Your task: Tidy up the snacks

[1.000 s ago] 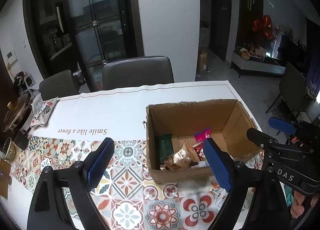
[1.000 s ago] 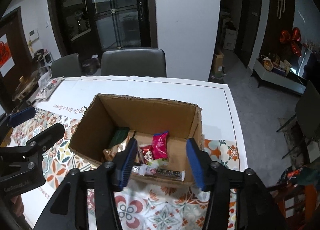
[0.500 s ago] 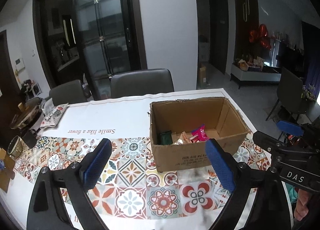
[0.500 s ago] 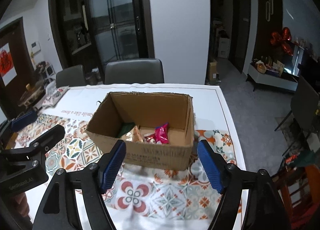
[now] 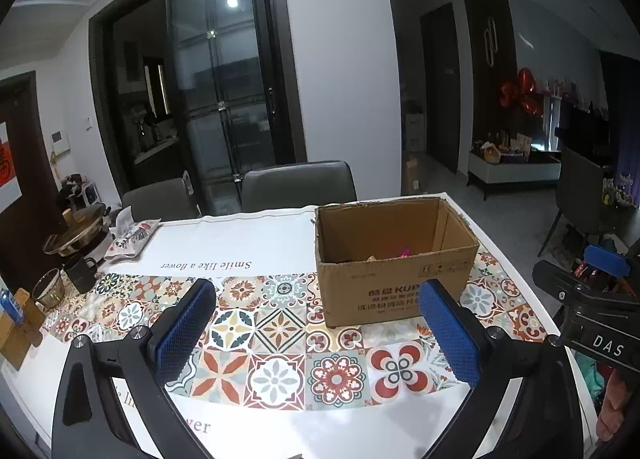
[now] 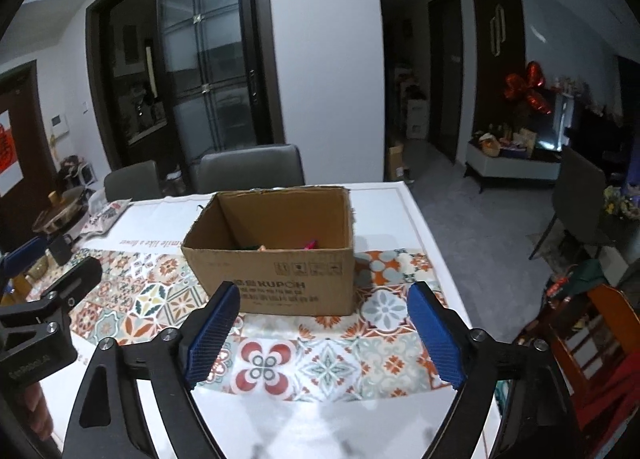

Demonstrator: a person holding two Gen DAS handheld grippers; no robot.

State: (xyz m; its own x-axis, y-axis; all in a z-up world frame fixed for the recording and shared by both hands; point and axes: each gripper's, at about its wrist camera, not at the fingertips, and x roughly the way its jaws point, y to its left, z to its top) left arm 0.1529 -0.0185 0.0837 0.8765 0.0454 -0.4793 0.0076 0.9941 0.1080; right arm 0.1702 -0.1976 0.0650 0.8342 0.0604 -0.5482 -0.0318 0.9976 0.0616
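Note:
An open cardboard box (image 5: 396, 283) stands on the patterned tablecloth (image 5: 276, 323), also in the right wrist view (image 6: 280, 275). Snack packets lie inside; only a pink tip (image 5: 404, 250) and a few wrapper tops (image 6: 308, 245) show over the rim. My left gripper (image 5: 316, 295) is open and empty, held back from the box's near left. My right gripper (image 6: 322, 295) is open and empty, in front of the box's near wall. Each gripper shows at the edge of the other's view.
A pot (image 5: 78, 231), a dark mug (image 5: 82, 271), a glass (image 5: 50, 291) and a patterned pouch (image 5: 132, 237) sit at the table's left end. Two grey chairs (image 5: 298, 185) stand behind the table. An orange chair (image 6: 592, 335) stands at the right.
Both grippers have drawn back and down from over the box, so its contents are now mostly hidden behind its near wall. The right gripper's fingers have spread wider.

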